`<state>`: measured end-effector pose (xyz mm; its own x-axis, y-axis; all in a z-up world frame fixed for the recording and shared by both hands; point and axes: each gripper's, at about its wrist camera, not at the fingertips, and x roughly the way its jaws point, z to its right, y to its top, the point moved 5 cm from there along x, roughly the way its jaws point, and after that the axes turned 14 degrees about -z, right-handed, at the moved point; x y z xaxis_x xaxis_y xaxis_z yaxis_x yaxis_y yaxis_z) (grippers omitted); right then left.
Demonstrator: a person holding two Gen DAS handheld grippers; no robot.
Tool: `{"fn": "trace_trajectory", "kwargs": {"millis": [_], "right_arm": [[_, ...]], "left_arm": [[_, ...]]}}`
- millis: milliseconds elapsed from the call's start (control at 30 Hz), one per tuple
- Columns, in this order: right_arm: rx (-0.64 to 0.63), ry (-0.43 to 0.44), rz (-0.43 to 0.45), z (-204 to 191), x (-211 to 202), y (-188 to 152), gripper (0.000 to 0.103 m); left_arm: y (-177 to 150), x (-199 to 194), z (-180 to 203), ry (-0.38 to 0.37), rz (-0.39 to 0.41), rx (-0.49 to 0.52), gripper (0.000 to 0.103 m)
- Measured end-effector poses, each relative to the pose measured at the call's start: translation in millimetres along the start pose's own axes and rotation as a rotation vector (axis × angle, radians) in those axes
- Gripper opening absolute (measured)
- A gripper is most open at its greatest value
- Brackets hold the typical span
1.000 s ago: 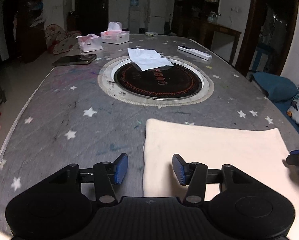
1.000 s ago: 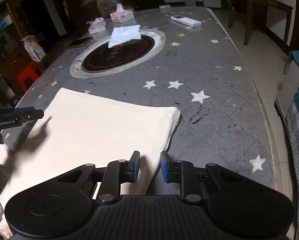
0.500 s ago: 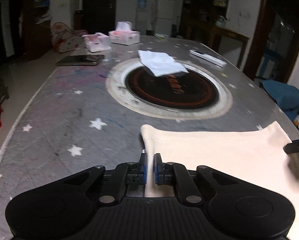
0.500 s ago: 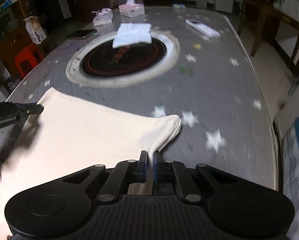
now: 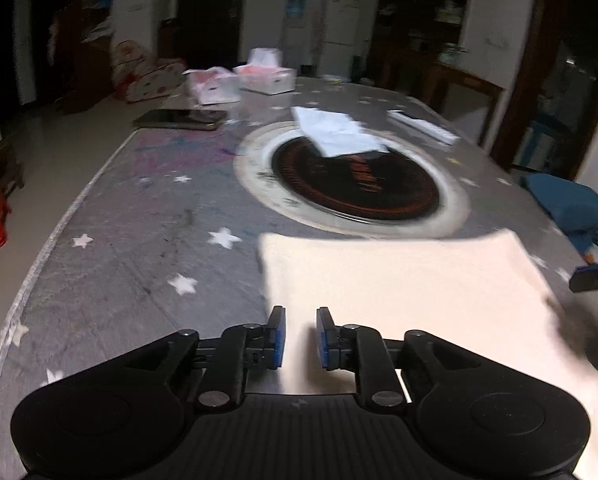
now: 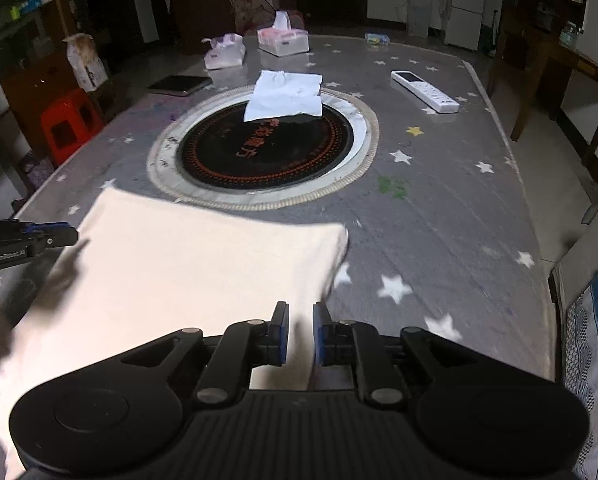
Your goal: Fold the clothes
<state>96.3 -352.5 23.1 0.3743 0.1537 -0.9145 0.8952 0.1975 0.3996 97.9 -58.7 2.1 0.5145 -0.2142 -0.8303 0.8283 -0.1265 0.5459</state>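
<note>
Cream cloth, a garment (image 6: pixel 203 276) lying as a flat rectangle on the near part of the star-printed tabletop (image 6: pixel 439 216), just short of the round black hotplate (image 6: pixel 265 148) set into the middle. I can't make out sleeves or a collar, so I can't say what kind of garment it is or how many folds it already carries.

My left gripper (image 5: pixel 301 338) sits at the cloth's left near edge, my right gripper (image 6: pixel 301 334) at its right near edge. On both, the jaws stand a little apart, with cloth showing in the gap between the blue pads; they are not pressed onto it. The right camera also shows the left gripper hanging at the far left border of the cloth.

My judgement: this sits at a grip point of one fold, with both tools lined up on opposite side edges. Jaws parted like this fit either closing in for a pinch or letting go after laying the cloth down, and the pictures do not settle which. The views are smeared with motion, so fine edge detail is lost.

A crumpled white tissue (image 6: pixel 285 94), a remote (image 6: pixel 425 91), a phone (image 5: pixel 179 119) and tissue packs lie well beyond the cloth, clear of it.
</note>
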Motion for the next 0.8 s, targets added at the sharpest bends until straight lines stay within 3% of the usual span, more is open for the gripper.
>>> {"fn": "trace_trajectory", "kwargs": {"millis": [67,333,567,800], "right_arm": [[0.005,-0.005,0.012,4.3,-12.7,-24.2,0.027],[0.051,-0.058,0.060,26.8,-59.7,-127.0,0.037],[0.199,-0.195,0.094,64.5,-75.0,-204.7,0.045],[0.372,-0.199,0.121,102.8,-73.5,-243.3,0.045]], "left_arm": [[-14.2,-12.5,14.0,-0.033,0.004,0.037,0.026],[-92.2,-45.3,81.1,-0.202,-0.010,0.153,0.029],[-134.4,-52.4,105.7,-0.234,-0.034,0.199,0.029],[-141.5,-57.9,103.5,-0.221,-0.027,0.170,0.030]]}}
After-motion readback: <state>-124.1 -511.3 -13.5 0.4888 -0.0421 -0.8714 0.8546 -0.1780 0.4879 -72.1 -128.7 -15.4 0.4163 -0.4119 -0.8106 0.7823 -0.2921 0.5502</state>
